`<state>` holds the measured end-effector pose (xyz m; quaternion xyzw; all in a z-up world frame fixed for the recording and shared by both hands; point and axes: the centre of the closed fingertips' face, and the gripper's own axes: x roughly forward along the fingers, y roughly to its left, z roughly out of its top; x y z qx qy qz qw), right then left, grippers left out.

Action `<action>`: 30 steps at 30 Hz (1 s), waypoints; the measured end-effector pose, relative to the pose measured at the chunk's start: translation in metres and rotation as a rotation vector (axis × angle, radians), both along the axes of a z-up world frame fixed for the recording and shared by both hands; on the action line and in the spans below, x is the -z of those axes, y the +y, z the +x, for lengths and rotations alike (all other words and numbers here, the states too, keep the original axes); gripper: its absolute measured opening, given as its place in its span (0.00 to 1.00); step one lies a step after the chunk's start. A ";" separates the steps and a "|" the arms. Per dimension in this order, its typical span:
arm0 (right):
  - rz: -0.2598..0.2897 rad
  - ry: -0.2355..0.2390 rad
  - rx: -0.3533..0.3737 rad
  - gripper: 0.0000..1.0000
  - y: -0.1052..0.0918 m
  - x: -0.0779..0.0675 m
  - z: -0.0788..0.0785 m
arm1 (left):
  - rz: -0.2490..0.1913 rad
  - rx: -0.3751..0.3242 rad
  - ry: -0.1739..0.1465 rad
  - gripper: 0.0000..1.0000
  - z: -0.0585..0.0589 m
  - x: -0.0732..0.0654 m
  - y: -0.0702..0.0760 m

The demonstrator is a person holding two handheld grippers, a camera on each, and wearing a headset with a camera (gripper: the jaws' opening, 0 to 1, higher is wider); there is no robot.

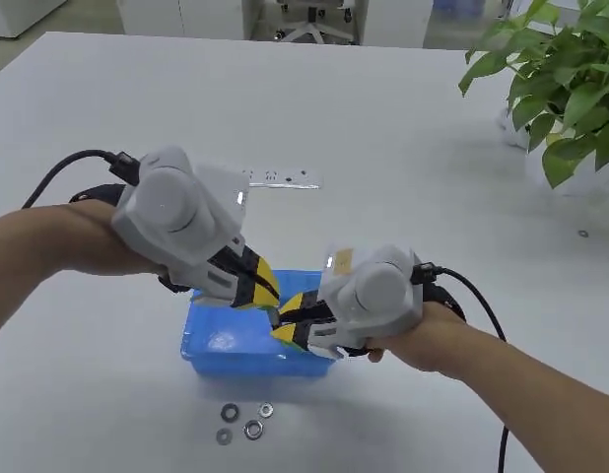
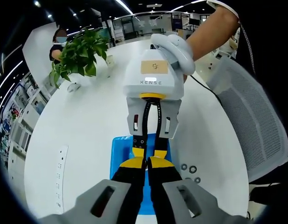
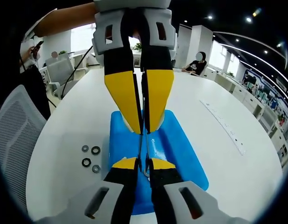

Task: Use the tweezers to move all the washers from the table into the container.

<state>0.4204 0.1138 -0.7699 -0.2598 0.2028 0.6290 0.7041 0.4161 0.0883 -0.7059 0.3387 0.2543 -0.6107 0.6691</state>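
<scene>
Left gripper (image 1: 268, 293) and right gripper (image 1: 288, 323) meet tip-to-tip, jaws closed

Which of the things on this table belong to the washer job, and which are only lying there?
Job: four washers, blue container, thin tweezers between the jaws.
Lying about: power strip, potted plant.

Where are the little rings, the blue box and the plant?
washers (image 1: 253, 430), head view, on the nearest ring
blue box (image 1: 255, 366), head view, on its front wall
plant (image 1: 569, 91), head view, on its leaves

Grey-white housings (image 1: 176, 212), yellow-black fingers (image 1: 261, 282), black cables (image 1: 58, 175)
</scene>
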 end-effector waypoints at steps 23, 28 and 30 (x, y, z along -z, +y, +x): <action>0.029 -0.040 -0.016 0.11 0.005 -0.029 -0.020 | 0.005 -0.030 -0.028 0.05 -0.022 -0.030 0.006; 0.034 -0.048 -0.020 0.11 0.006 -0.034 -0.025 | 0.009 -0.029 -0.032 0.05 -0.028 -0.035 0.007; 0.037 -0.050 -0.020 0.11 0.007 -0.036 -0.028 | 0.011 -0.028 -0.034 0.05 -0.030 -0.036 0.007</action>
